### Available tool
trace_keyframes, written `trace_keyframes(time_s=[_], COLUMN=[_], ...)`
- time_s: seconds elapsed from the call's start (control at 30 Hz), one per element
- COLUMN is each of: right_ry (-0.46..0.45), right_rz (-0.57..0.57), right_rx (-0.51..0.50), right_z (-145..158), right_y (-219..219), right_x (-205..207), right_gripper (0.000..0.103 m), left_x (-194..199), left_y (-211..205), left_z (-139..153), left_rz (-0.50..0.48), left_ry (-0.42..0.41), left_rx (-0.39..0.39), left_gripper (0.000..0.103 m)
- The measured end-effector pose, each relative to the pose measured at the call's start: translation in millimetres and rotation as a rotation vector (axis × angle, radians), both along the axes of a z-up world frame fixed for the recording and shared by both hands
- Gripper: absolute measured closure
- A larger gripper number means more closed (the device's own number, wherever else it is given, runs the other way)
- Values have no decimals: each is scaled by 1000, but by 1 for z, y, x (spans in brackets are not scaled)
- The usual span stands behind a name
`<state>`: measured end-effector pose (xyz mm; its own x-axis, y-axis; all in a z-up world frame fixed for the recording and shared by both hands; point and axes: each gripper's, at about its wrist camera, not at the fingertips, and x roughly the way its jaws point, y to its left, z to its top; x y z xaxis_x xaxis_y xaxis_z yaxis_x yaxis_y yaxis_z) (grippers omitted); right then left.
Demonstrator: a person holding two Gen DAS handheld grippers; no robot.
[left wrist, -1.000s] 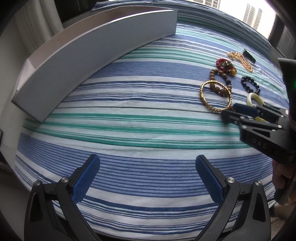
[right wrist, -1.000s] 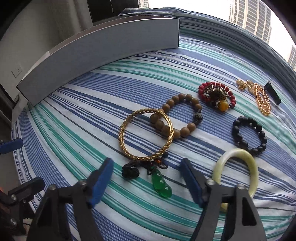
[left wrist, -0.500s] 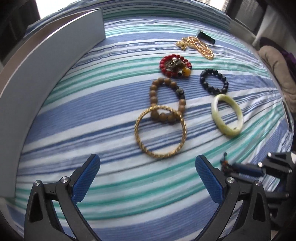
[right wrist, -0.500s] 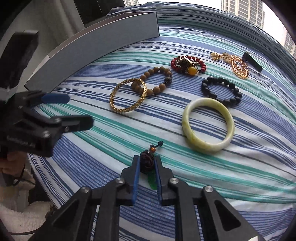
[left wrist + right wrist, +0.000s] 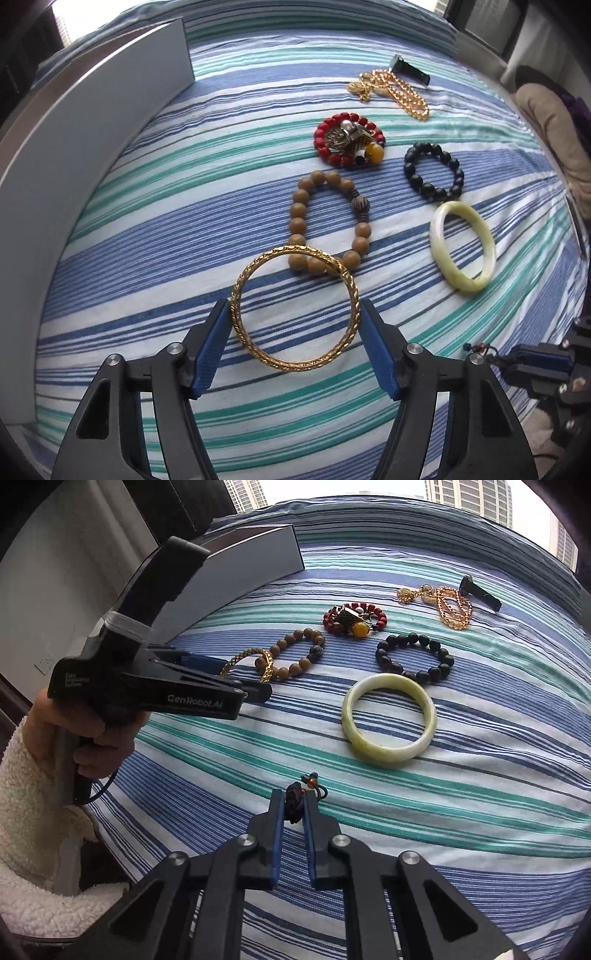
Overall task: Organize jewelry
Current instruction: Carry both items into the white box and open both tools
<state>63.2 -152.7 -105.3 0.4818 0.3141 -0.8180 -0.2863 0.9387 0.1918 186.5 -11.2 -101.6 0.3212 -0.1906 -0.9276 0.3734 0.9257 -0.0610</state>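
My left gripper [image 5: 295, 321] has its blue pads on either side of the gold bangle [image 5: 294, 308], which lies on the striped cloth; the pads look to touch its rim. It also shows in the right wrist view [image 5: 240, 679], around the bangle [image 5: 255, 661]. My right gripper [image 5: 294, 806] is shut on a dark knotted pendant cord [image 5: 295, 801], held above the cloth; its green stone is hidden. It also shows in the left wrist view [image 5: 517, 360]. A wooden bead bracelet [image 5: 327, 218] overlaps the bangle's far edge.
On the striped cloth [image 5: 166, 221] lie a jade bangle [image 5: 463, 245], a black bead bracelet [image 5: 432, 171], a red bead bracelet with charms [image 5: 349, 140], a gold chain [image 5: 395, 92] and a dark green bar [image 5: 410, 72]. A long grey box [image 5: 74, 129] stands at the left.
My left gripper has moved forward to the gold bangle and narrowed around it. My right gripper, shut on the pendant cord, has drawn back a little from the jewelry.
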Motion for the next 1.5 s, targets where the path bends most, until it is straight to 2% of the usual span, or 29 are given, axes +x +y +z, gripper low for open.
trace_keyframes(time_s=[0.13, 0.3, 0.43, 0.57, 0.67, 0.77, 0.83, 0.97, 1.03, 1.07, 1.1, 1.13, 1.33, 1.43, 1.5], right_ry=[13, 17, -34, -137, -218, -277, -271, -234, -204, -195, -189, -189, -185, -203, -225], right_rz=[4, 65, 145, 249, 324, 372, 396, 430, 415, 399, 388, 377, 353, 357, 345], right_rx=[75, 148, 166, 183, 199, 185, 173, 142, 132, 127, 132, 147, 164, 162, 139], right_z=[16, 49, 88, 136, 167, 181, 177, 151, 138, 134, 131, 130, 127, 121, 115], right_y=[-8, -2, 26, 79, 131, 188, 223, 278, 291, 295, 295, 293, 256, 225, 203], right_x=[4, 23, 52, 88, 117, 150, 174, 211, 224, 229, 231, 232, 203, 171, 148], right_gripper=[93, 93, 93, 93, 93, 93, 93, 93, 89, 82, 57, 43, 43, 43, 43], left_x=[-17, -29, -22, -2, 18, 37, 47, 55, 55, 52, 50, 50, 57, 65, 70], left_y=[32, 89, 157, 225, 268, 300, 315, 337, 342, 346, 348, 349, 350, 339, 325], left_z=[25, 76, 124, 150, 145, 125, 109, 86, 81, 81, 82, 83, 84, 69, 56], left_rz=[52, 142, 274, 437, 546, 615, 642, 667, 688, 698, 702, 705, 731, 713, 664], left_ry=[-10, -66, -136, -211, -205, -166, -137, -99, -99, -112, -128, -139, -262, -242, -211], left_rx=[-26, -21, -29, 20, 50, 82, 88, 96, 101, 101, 99, 99, 118, 166, 242], left_gripper=[33, 33, 33, 33, 33, 33, 33, 30, 9, 6, 6, 5, 5, 5, 5])
